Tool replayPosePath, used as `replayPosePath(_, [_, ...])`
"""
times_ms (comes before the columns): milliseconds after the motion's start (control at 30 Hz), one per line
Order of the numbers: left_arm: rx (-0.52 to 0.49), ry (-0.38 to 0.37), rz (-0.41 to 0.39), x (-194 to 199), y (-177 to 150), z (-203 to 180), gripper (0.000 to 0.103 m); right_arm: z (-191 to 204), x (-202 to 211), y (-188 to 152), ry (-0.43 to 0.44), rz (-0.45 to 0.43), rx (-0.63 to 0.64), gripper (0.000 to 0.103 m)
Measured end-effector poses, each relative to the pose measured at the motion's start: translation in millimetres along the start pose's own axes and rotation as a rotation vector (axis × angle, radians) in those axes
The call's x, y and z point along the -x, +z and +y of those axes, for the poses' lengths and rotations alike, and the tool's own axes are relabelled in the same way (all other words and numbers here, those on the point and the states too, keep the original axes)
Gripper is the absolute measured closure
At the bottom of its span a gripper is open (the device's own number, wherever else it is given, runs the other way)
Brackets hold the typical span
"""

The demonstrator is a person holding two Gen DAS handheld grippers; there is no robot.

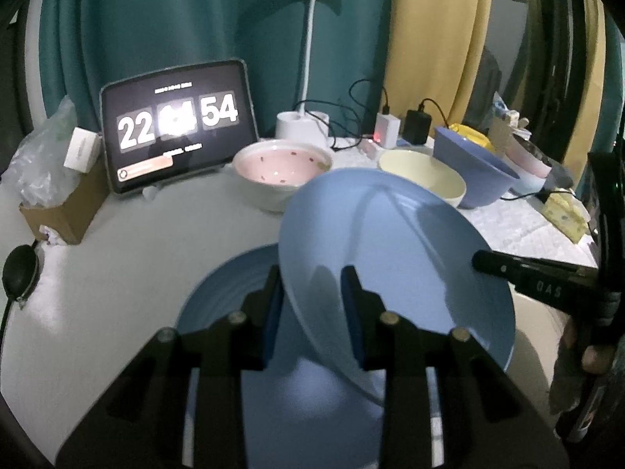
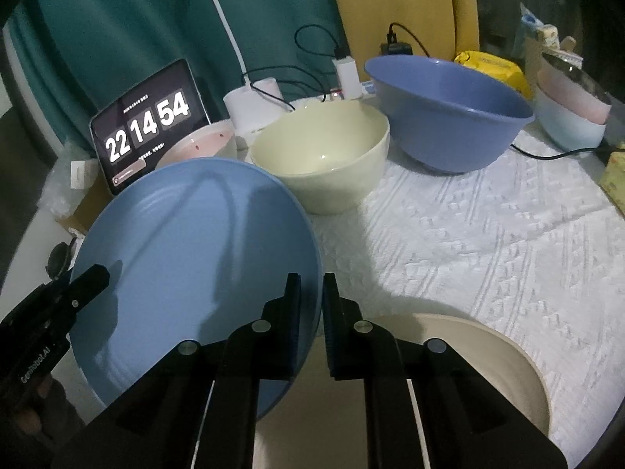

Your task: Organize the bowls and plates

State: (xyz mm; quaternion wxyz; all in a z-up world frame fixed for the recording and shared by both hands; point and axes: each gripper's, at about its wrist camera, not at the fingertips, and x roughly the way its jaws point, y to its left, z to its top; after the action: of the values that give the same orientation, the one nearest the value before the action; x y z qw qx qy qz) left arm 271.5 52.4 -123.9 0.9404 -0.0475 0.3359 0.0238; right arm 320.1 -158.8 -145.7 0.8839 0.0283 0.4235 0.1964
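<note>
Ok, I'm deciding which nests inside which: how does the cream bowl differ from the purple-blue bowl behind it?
The cream bowl is pale yellowish-white, while the purple-blue bowl is a deep periwinkle. The purple-blue bowl looks wider at the rim than the cream bowl, though it stands farther back. The cream bowl sits left of the purple-blue bowl. Both stand upright and empty.
</note>
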Motion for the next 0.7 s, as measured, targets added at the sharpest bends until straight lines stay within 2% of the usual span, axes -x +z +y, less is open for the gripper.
replayPosePath(333, [-0.021, -0.017, -0.023, 22.4, -6.5, -14.5, 0.072, -2.4, 31.0, -11.1, -0.014, -0.049, -0.003, 0.091])
replayPosePath(700, [-0.061, -0.045, -0.023, 36.4, -20.2, -43.8, 0.072, -22.2, 61.0, -33.7, -0.041, -0.09, -0.033, 0.091])
